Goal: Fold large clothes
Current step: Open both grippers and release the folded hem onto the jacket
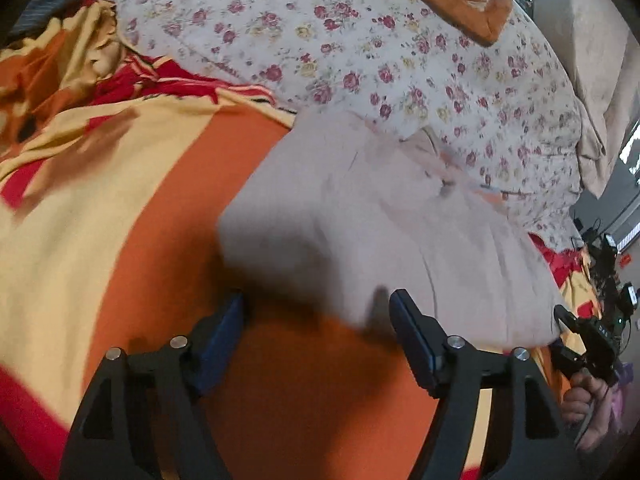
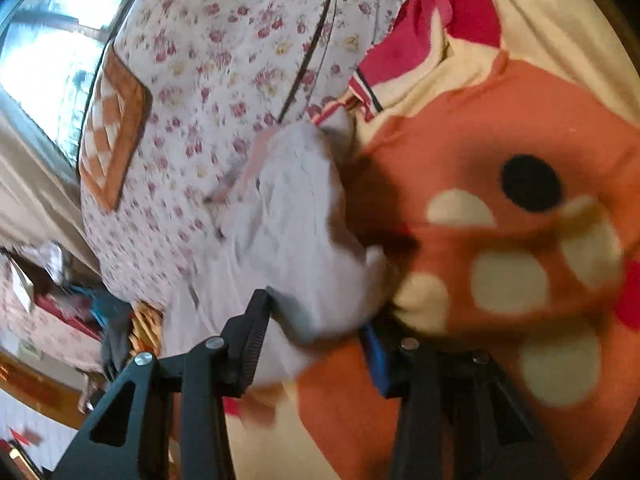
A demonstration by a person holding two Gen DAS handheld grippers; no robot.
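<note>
Left gripper (image 1: 316, 312) released; right gripper (image 2: 316, 320) grasping pale garment (image 2: 288, 232) beside floral quilt (image 2: 208, 92) on orange blanket (image 1: 168, 208).

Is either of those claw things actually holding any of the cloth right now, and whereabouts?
The left gripper is open and holds nothing. The pale garment has a bunched edge between the right gripper fingers, but blur hides whether they pinch it.

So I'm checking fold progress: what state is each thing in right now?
Pale garment: bunched on the blanket, not neatly folded.
Left tongs: open, nothing between the pads.
Right tongs: garment edge between the fingers; grip unclear.
Orange blanket: spread flat.
Floral quilt: heaped behind.
</note>
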